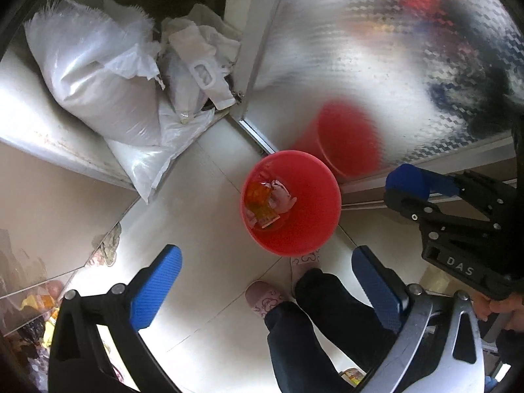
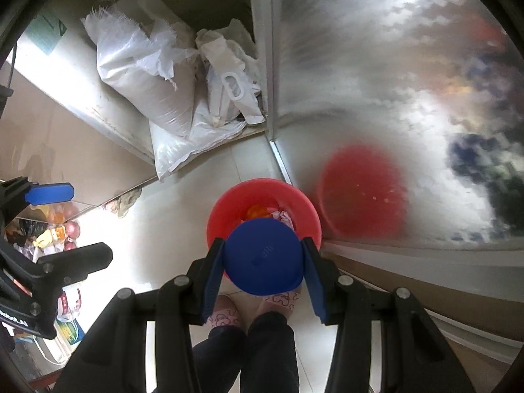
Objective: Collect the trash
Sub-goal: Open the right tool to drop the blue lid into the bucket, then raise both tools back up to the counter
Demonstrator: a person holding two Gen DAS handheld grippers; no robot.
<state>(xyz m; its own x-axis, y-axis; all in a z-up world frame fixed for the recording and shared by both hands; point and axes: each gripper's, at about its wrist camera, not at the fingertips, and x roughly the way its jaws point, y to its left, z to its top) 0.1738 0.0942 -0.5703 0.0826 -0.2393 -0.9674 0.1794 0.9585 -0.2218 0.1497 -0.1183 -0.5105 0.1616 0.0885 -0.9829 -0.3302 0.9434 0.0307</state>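
Blue pads of our right gripper (image 2: pixel 263 263) pinch a blue round lid-like piece (image 2: pixel 263 260), held just above the near rim of the red bin (image 2: pixel 294 203), probably so it will drop straight in. Our left gripper (image 1: pixel 265 291) hangs spread wide with nothing between its fingers, pointing down at the pale floor beside our slippers (image 1: pixel 263 298), likely free for the next pick. Inside the bin, seen from the left wrist, lie an orange wrapper (image 1: pixel 260 201) and crumpled paper (image 1: pixel 281 195), so some trash is already collected. Beyond it, the bin's blurred red reflection shows in the shiny patterned door (image 1: pixel 376 49), and white sacks (image 1: pixel 98 75) slump in the corner.
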